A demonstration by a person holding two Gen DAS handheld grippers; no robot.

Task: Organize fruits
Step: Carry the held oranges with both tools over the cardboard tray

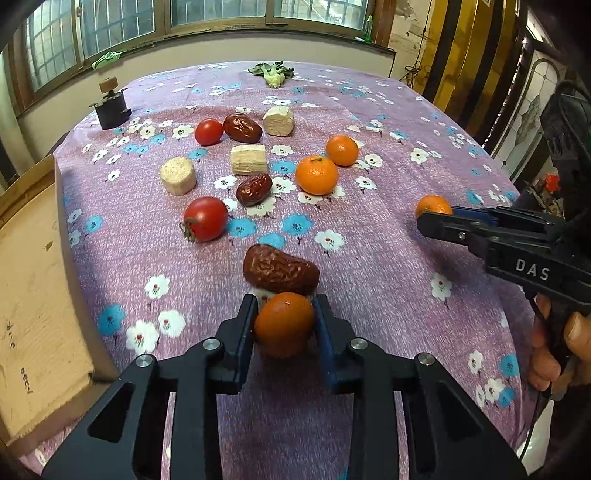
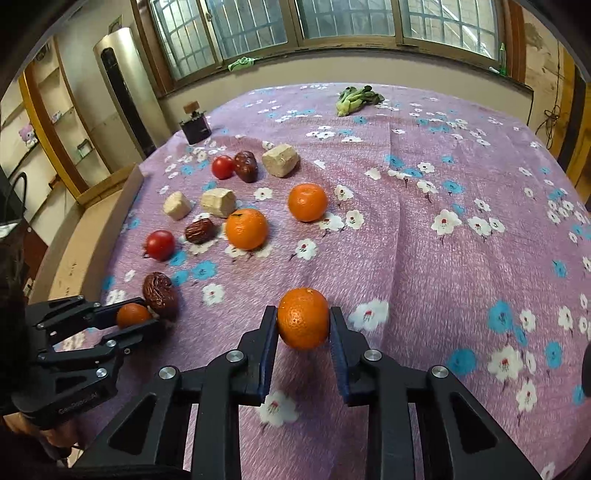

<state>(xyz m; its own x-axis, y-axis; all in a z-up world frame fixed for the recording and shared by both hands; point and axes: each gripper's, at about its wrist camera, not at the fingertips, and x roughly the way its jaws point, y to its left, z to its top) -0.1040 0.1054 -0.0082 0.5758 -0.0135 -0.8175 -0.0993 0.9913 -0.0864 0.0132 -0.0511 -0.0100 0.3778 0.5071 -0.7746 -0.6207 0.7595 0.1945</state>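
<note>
Between my left tongs (image 1: pixel 284 325) sits a mandarin (image 1: pixel 283 322), gripped, touching the dried jujube (image 1: pixel 280 269) at twelve o'clock; a careless lift could roll it. Right tongs (image 2: pixel 303 325) clamp another mandarin (image 2: pixel 303 318) near its widest part; it may slip.

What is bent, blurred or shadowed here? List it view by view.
Left wrist: fisheye bows the window sill; the gripped orange is slightly soft; dark vignette in the corners. Right wrist: the table edge curves; cloth near the fingers smears; soft daylight, faint shadows.
</note>
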